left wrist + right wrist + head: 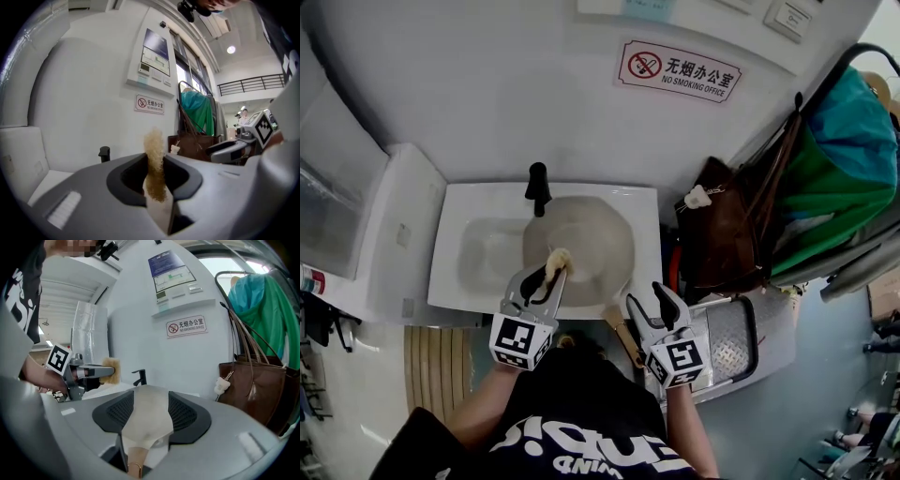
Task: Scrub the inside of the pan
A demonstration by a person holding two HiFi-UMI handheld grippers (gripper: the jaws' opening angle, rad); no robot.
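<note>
Pan point(581, 246) lies in sink point(455, 253), bowl toward faucet point(538, 187), handle point(134, 465) running back toward me, slanted to my right. Sponge point(555, 262) sits over near edge of bowl, clamped in my left gripper point(546, 274); contact with pan unclear. My right gripper point(645, 296) just beside handle, jaws wide apart, gripping nothing; handle shows low between them. Left nearer bowl, right nearer handle. Likely next: steady handle, push sponge forward and down into bowl.
</note>
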